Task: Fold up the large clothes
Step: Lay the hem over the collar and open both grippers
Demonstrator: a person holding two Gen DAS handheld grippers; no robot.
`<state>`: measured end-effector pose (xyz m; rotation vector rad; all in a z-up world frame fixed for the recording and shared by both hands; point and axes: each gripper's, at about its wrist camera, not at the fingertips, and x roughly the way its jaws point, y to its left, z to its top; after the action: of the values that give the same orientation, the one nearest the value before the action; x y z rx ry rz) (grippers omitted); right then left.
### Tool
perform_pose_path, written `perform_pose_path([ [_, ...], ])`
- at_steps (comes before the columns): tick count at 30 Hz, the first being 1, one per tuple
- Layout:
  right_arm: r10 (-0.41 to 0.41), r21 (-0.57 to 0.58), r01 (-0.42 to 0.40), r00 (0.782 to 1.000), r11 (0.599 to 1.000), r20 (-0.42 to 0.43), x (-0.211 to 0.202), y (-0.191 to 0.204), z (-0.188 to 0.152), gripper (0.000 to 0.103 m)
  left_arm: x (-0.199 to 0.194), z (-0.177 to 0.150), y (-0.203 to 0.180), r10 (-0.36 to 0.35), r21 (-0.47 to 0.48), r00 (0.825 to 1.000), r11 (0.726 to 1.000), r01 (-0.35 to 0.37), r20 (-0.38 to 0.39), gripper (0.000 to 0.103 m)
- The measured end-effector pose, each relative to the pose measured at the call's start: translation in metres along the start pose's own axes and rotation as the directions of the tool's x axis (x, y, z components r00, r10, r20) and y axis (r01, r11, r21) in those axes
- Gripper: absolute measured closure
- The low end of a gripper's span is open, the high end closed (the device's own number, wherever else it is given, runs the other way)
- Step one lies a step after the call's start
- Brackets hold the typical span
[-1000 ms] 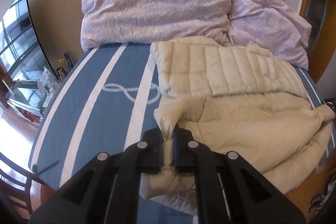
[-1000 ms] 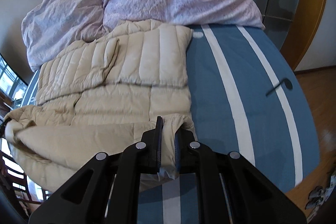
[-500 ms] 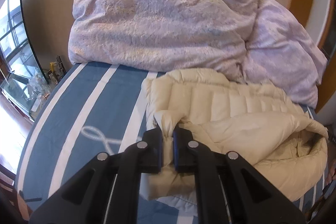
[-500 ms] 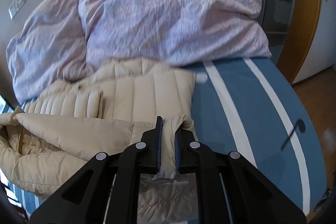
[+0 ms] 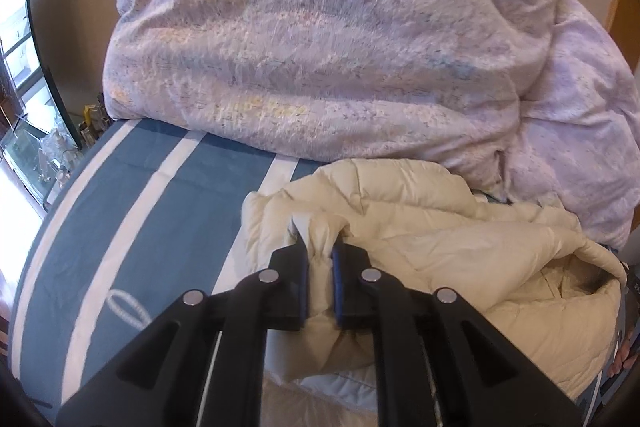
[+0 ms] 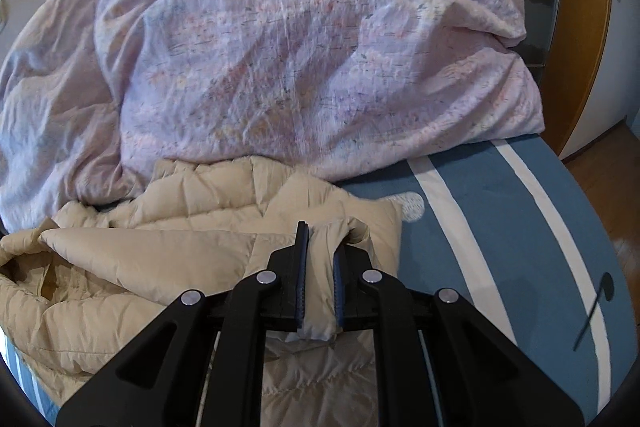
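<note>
A cream quilted down jacket [image 5: 452, 251] lies on the blue striped bed, folded over on itself, its far edge close to the duvet. My left gripper [image 5: 320, 247] is shut on a bunched corner of the jacket at its left side. My right gripper [image 6: 320, 247] is shut on the jacket's [image 6: 168, 259] other corner at its right side. Both corners are held above the lower layer of the jacket. The part under the grippers is hidden.
A big lilac duvet [image 5: 320, 43] is piled at the head of the bed, also in the right wrist view [image 6: 304, 59]. The blue bed sheet with white stripes [image 5: 132, 227] extends left and right [image 6: 520, 235]. A glass cabinet [image 5: 36, 155] stands at far left, wooden floor [image 6: 608, 171] at right.
Both grippers have carried the jacket's near corners forward toward the duvet, folding the lower half over the upper half. The duvet now looks much closer.
</note>
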<state>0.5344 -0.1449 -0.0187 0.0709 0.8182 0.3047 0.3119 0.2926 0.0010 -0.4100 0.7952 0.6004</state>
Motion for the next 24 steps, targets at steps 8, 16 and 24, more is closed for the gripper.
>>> perform_pose_path([
  [8,0.146,0.135,-0.157,0.986,0.978,0.086,0.0,-0.015,0.017,0.023,0.02,0.017,0.005,-0.02,-0.098,0.999,0.995,0.024,0.044,0.042],
  [16,0.197,0.062,-0.21,0.967,0.976,0.164,-0.04,-0.02,0.01,0.023,-0.017,0.01,0.0,-0.054,-0.029,0.994,0.998,0.057,0.092,0.027],
  [24,0.192,-0.034,-0.189,0.974,0.981,0.119,-0.048,-0.015,-0.017,0.031,-0.031,-0.019,0.001,-0.088,-0.011,0.995,0.996,0.089,0.053,0.024],
])
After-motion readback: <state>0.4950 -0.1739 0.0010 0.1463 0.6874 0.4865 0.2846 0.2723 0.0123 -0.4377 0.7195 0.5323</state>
